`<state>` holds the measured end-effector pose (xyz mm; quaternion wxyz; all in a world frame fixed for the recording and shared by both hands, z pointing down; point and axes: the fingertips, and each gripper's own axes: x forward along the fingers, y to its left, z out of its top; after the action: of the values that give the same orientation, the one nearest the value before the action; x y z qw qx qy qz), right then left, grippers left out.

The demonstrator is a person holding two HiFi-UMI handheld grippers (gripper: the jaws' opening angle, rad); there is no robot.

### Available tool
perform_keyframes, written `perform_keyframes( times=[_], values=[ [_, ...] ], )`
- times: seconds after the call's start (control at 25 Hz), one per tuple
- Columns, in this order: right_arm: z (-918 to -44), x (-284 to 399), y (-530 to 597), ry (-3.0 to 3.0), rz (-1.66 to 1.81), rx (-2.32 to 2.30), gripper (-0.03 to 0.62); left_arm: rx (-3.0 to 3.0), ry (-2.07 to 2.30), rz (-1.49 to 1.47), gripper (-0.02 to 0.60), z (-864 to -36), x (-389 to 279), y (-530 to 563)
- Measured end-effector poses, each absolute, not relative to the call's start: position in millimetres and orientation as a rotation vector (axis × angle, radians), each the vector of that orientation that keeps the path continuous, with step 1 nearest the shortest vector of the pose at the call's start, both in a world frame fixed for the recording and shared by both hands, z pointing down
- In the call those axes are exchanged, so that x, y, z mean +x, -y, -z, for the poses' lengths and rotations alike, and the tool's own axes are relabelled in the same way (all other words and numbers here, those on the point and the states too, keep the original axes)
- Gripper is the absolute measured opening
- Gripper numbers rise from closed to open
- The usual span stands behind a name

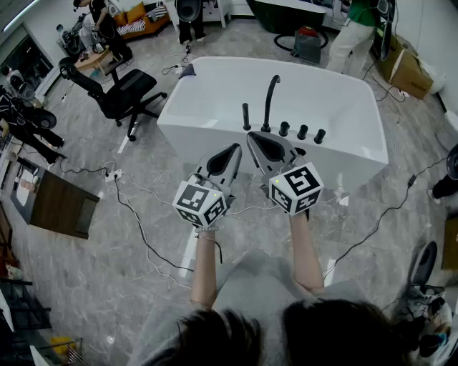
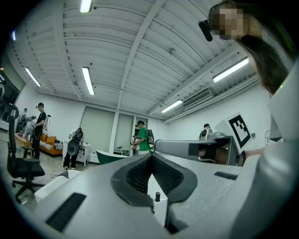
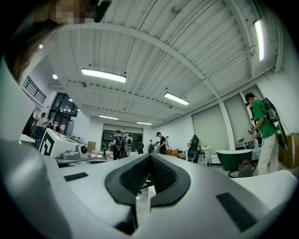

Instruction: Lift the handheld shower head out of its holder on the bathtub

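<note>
Holding position at the near side of the bathtub (image 1: 187, 133): both grippers sit side by side just short of its near rim, roughly level, tips toward the fittings. Left gripper (image 1: 234, 149): jaws fully together, ribbed pads meeting at the tips, nothing between them. Right gripper (image 1: 252, 136): same state, jaws closed tip to tip and empty; it lies slightly nearer the tub rim than the left one. Handheld shower head (image 1: 246, 116): slim black stick, upright in its holder (image 1: 247, 129) on the tub's near rim, apart from both grippers and untouched. Just right of it on the same rim stands the tall curved black spout (image 1: 270, 96), then a row of three black knobs (image 1: 302, 132) further right along the rim. Tub is white and freestanding, with nothing visible in its basin. Grey marbled floor (image 1: 107, 236) around the tub, with black and white cables (image 1: 139, 229) trailing off its near left corner. Black office chair (image 1: 123, 93) stands to the left of the tub. Several people (image 1: 189, 14) are standing well beyond the tub's far side; a dark green tub (image 1: 286, 11) is also back there.
</note>
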<state>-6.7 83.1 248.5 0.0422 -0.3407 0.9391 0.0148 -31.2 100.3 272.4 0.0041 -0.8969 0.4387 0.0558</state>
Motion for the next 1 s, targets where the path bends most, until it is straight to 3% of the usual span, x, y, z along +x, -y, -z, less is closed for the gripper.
perform_keyframes(
  times=[1.0],
  values=[
    [-278.8, -12.0, -42.6, -2.842, 0.066, -1.128, -0.001, -2.87, -1.361, -0.144, 0.005, -295.3, -53.2, -66.7]
  ],
)
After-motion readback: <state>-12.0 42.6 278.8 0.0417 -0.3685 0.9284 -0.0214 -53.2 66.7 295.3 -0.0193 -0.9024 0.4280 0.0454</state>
